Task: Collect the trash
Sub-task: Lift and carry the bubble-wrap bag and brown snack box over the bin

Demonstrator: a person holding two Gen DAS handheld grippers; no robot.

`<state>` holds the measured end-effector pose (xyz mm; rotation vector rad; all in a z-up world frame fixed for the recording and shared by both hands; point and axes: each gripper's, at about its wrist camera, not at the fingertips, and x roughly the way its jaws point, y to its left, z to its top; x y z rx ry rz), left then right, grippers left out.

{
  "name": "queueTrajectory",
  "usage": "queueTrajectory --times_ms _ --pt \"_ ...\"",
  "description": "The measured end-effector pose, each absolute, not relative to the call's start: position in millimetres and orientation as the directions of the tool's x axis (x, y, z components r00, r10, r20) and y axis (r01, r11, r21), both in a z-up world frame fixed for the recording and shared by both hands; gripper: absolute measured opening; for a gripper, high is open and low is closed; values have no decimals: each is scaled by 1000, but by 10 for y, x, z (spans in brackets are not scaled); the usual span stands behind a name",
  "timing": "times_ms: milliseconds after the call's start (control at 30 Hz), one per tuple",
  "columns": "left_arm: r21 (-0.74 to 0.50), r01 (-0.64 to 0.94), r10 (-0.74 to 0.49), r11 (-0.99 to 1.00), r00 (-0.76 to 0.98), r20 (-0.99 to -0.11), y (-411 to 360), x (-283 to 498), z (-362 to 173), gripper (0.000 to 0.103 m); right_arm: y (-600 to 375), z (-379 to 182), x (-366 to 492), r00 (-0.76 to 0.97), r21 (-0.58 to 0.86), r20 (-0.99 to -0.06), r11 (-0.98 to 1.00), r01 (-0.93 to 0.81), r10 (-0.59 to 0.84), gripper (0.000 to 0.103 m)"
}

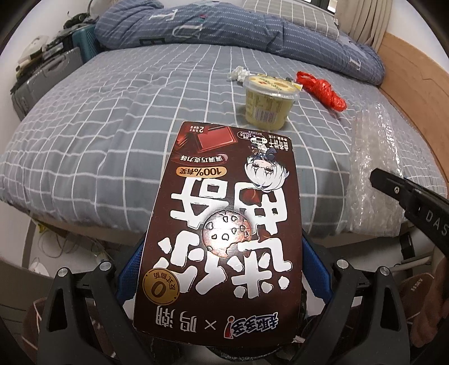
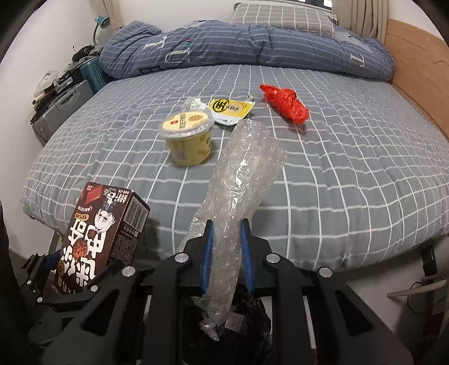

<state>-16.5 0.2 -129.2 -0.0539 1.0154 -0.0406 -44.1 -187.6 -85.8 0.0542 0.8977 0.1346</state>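
My left gripper (image 1: 224, 244) is shut on a brown cookie box (image 1: 224, 224), held upright off the bed's near edge; the box also shows in the right wrist view (image 2: 103, 233). My right gripper (image 2: 226, 227) is shut on a roll of clear bubble wrap (image 2: 241, 179); the wrap shows at the right of the left wrist view (image 1: 373, 174). On the bed lie a yellow lidded cup (image 2: 186, 137), a yellow sachet (image 2: 230, 109), crumpled clear plastic (image 2: 193, 104) and a red plastic bag (image 2: 286, 104). A black trash bag (image 2: 241, 323) sits below the right gripper.
The bed (image 2: 336, 168) has a grey checked sheet, with a folded blue duvet (image 2: 252, 47) and a pillow (image 2: 280, 16) at the far end. A wooden bed frame (image 2: 415, 70) runs along the right. Cases and clutter (image 2: 61, 95) stand at the left.
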Motion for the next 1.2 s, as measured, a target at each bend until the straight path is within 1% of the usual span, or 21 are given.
queueTrajectory --times_ms 267,667,933,1200 --pt "-58 3 -52 998 492 -869 3 -159 -1276 92 -1788 -971 -775 578 102 -802 988 -114 149 18" --pt "-40 -7 -33 999 438 -898 144 -573 -1426 92 -1815 -1213 -1225 507 107 -850 989 -99 143 18" --pt "-45 -6 -39 999 414 -909 234 -695 -1672 92 -1758 -1571 -1355 445 91 -886 990 -105 129 18" --pt "-22 0 -21 1000 380 -925 248 -707 -1737 92 -1660 -1963 -1324 361 97 -922 987 -127 137 18"
